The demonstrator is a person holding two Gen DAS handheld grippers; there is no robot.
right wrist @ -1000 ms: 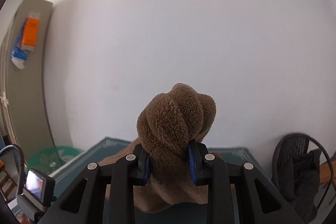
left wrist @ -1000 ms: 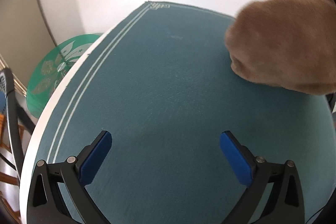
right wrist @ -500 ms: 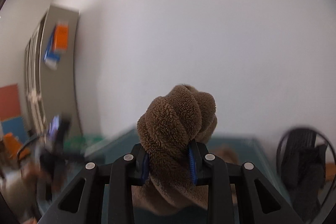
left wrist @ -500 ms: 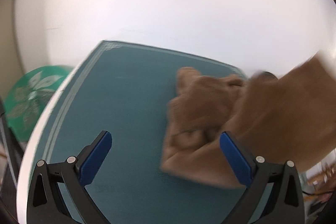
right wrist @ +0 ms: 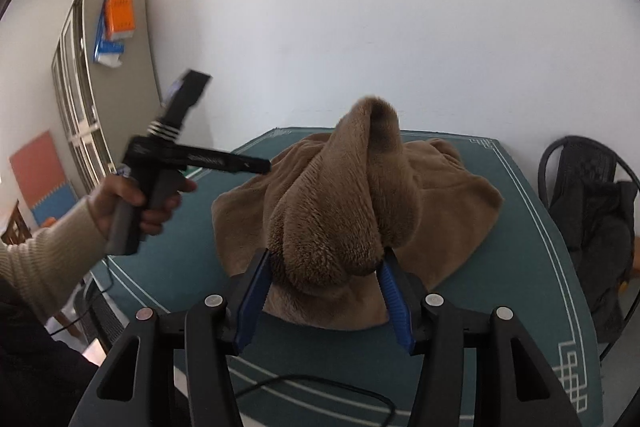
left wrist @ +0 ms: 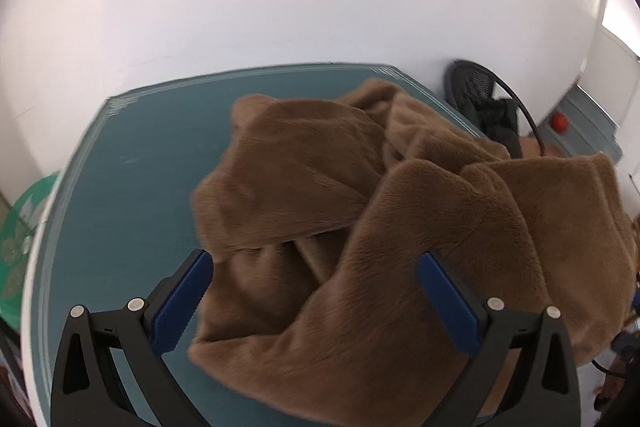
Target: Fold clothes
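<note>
A brown fleece garment [right wrist: 448,211] lies crumpled on the teal table cover [right wrist: 524,307]. A thick bunch of it stands up between the fingers of my right gripper [right wrist: 325,269], low over the table's near edge. Those jaws are opening; the fleece still fills the gap and brushes both blue pads [right wrist: 256,287]. In the left wrist view the garment [left wrist: 320,187] spreads under my left gripper [left wrist: 316,267], which hangs open above it and holds nothing. A hand in a cream sleeve holds the left gripper [right wrist: 260,165] at the left of the right wrist view.
A black mesh chair [right wrist: 588,211] with dark clothes stands at the table's right. A green patterned round thing [left wrist: 20,247] sits beside the table's left edge. A black cable [right wrist: 320,387] crosses the near part of the cover. A grey cabinet [right wrist: 116,75] stands at the far left wall.
My right gripper came down toward the table with the fleece bunch, and its jaws spread apart. My left gripper swung from bare cover to above the garment, staying open.
</note>
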